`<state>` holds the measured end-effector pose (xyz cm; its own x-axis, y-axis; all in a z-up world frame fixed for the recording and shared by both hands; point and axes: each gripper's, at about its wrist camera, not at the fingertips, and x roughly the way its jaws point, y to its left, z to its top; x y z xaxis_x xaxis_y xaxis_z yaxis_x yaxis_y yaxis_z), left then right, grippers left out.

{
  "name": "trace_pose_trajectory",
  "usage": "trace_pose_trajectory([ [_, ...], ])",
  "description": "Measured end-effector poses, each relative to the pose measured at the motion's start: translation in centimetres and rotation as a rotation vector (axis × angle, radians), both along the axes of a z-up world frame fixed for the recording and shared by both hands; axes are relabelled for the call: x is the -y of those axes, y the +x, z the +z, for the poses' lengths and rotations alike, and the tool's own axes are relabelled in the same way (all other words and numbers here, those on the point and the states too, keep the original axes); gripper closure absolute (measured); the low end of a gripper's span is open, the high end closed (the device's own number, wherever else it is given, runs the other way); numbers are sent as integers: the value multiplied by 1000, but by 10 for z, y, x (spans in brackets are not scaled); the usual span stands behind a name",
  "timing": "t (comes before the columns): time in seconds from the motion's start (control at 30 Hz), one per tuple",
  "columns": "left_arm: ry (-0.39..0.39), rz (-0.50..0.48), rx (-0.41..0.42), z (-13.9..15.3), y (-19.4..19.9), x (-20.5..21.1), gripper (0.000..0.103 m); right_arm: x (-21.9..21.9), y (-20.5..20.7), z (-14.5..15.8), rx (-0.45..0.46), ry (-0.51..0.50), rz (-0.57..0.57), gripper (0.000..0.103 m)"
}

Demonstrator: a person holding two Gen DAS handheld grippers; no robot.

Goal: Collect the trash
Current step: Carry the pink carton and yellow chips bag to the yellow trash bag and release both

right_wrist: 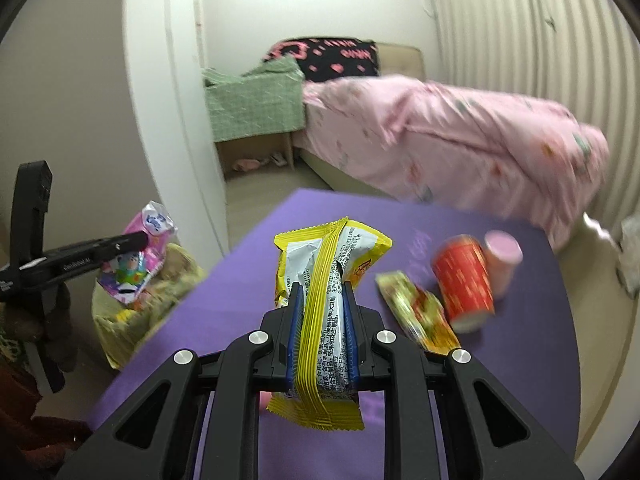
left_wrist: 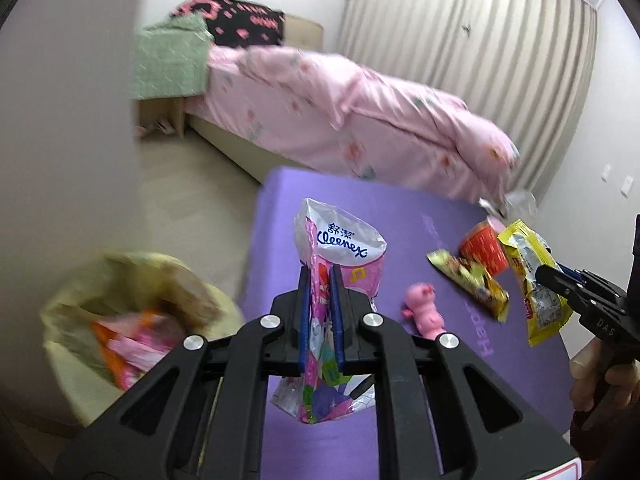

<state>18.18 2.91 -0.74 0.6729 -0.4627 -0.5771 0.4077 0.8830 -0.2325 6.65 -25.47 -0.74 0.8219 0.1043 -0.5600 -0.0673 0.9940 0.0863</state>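
Bin (left_wrist: 120, 320) sits on the floor off the near-left edge of the purple table (left_wrist: 400, 216), lined with a yellowish bag and already holding some wrappers. Your left gripper (left_wrist: 319, 316) has its jaws clamped on the tissue pack (left_wrist: 340, 240), an empty crinkled Kleenex wrapper, gripped around mid-length and lifted off the table. Swing it left until the dangling bottom end is past the bin rim, then let go; the film is light and may cling to the pads, so release low inside the liner. Your right gripper (right_wrist: 320, 328) is pinched on the yellow snack wrapper (right_wrist: 328, 276), held upright above the table; keep it clear of the left hand's path and follow to the bin once that side is free. Still on the table, toward the far right: a gold wrapper (left_wrist: 472, 284), a red cup (left_wrist: 484, 248) on its side, and a pink piglet toy (left_wrist: 424, 312) that looks like a keeper, not trash. Left view shows the bin's contents and the toy; right view hides the toy behind its own wrapper, but shows a pink cup (right_wrist: 504, 260) just behind the red one, and the tissue pack already hanging over the bin.
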Motion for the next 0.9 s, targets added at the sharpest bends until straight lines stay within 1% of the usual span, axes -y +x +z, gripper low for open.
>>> trace_pose_trajectory([
  [0.1,-4,66,31,13,-1,-29,94,-27,12,20,44,-25,58,84],
  [0.17,-10,116,48,19,-3,-51,94,-40,19,29,58,-37,91,84],
  [0.37,-35,231,56,21,-4,-106,94,-84,39,53,94,-65,181,85],
  [0.5,-46,289,34,11,-3,-135,94,-104,50,64,102,-62,213,85],
  [0.6,-52,317,-4,-4,1,-150,94,-116,59,65,96,-68,231,85],
  [0.9,-72,337,-127,-50,22,-168,94,-142,76,44,34,-104,262,85],
])
